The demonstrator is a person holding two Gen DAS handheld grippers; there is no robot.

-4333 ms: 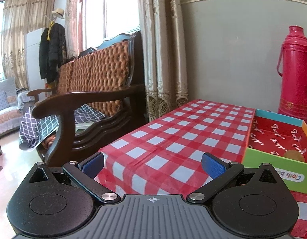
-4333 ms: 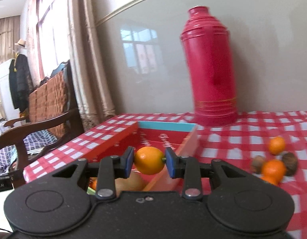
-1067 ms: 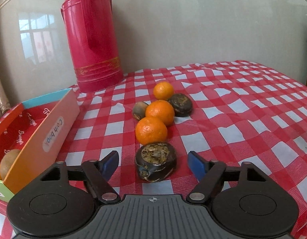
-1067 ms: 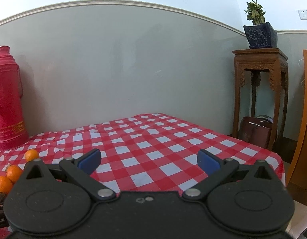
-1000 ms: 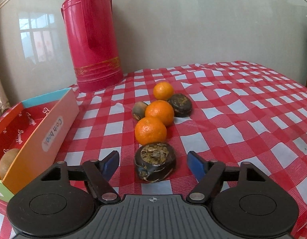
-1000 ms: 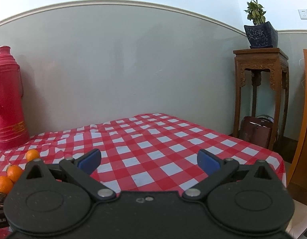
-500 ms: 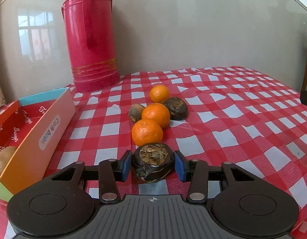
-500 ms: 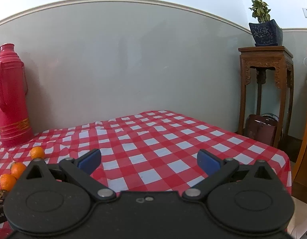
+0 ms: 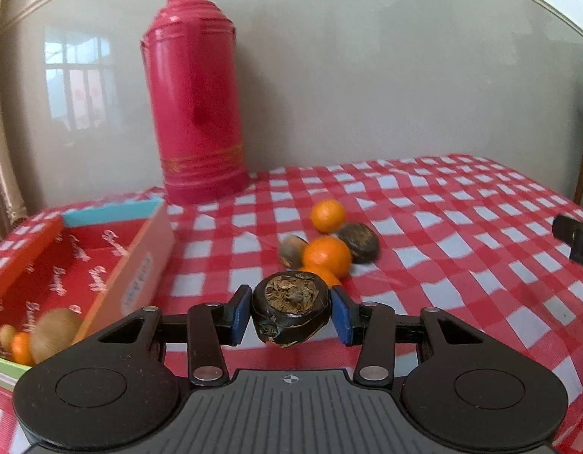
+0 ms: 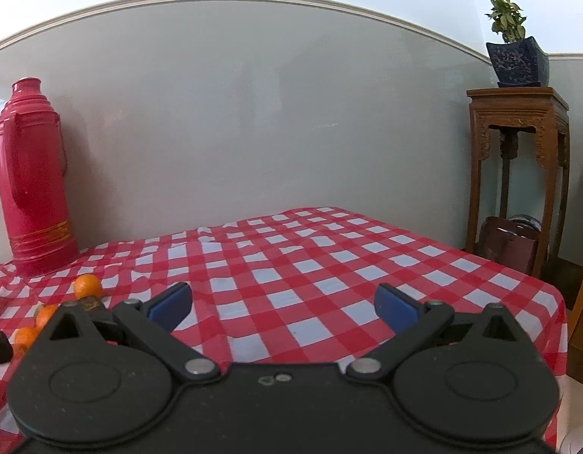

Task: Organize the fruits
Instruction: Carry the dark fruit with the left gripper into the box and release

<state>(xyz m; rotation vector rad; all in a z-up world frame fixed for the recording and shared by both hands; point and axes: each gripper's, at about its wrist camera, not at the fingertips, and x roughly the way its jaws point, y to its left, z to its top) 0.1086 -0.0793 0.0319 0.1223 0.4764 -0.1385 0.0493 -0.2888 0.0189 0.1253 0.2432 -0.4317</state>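
My left gripper (image 9: 291,314) is shut on a dark brown fruit (image 9: 290,310) with a dried, leafy top and holds it lifted above the checked tablecloth. Beyond it lie oranges (image 9: 326,256), another dark fruit (image 9: 358,242) and a small brown one (image 9: 292,251). The colourful cardboard box (image 9: 140,261) is at the left, with a kiwi (image 9: 55,333) and a small orange (image 9: 20,348) inside. My right gripper (image 10: 282,308) is open and empty over the table's right half; the oranges (image 10: 87,285) show at its far left.
A tall red thermos (image 9: 195,94) stands at the back by the wall, behind the box. A wooden stand (image 10: 518,174) with a potted plant (image 10: 516,55) is off the table's right end. The table edge (image 10: 552,302) drops away at the right.
My left gripper has lifted the dark fruit off the table and swung left, toward the box. The right gripper has risen slightly, open as before.
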